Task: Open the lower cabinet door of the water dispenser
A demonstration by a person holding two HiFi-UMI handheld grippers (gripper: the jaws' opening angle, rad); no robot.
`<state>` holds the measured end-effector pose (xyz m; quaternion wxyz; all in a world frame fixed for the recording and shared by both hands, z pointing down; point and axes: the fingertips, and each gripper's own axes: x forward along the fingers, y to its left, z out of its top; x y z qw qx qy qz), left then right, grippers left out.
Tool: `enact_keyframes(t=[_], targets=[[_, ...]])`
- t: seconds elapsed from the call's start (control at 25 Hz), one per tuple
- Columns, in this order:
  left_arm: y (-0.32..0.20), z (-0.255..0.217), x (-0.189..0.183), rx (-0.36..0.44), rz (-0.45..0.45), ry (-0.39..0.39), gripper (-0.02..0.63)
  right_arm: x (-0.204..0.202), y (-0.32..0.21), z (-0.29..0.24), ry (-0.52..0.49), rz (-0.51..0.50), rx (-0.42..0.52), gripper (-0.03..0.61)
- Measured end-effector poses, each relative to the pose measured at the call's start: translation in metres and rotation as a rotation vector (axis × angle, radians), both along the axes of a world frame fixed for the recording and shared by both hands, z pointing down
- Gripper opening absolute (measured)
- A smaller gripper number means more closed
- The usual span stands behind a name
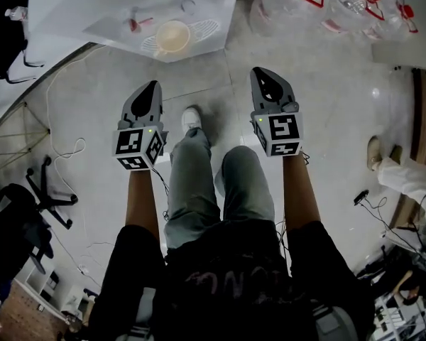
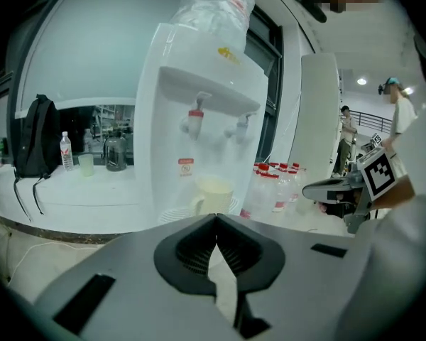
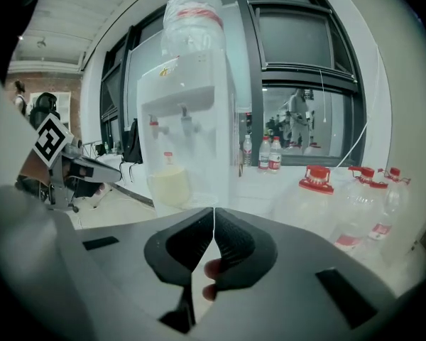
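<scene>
Head view showed my left tool [image 1: 154,85] and right tool [image 1: 259,73] level with each other over open floor [image 1: 326,119], both short of the water dispenser [image 1: 163,13] ahead. Water jugs [image 1: 341,2] crowded the edge beyond the right tool. Only the left gripper view and right gripper view showed the jaws pressed together on nothing, with the cup [image 2: 211,194] ahead. The tool bodies hid the lower cabinet door.

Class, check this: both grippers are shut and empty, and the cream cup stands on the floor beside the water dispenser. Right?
No: the left gripper view shows the cream cup on the drip tray of the water dispenser, not on the floor. The rest stands.
</scene>
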<state>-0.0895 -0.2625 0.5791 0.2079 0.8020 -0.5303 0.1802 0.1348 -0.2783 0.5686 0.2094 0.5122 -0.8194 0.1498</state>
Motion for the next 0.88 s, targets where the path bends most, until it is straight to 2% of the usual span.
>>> enact_keyframes(t=[0.56, 0.88], targets=[[-0.025, 0.135, -0.018, 0.028, -0.025, -0.01, 0.012, -0.013, -0.028, 0.133, 0.006, -0.034, 0.031, 0.018], [-0.04, 0.201, -0.019, 0.046, -0.004, -0.035, 0.012, -0.017, -0.055, 0.195, -0.015, -0.045, 0.058, 0.024]])
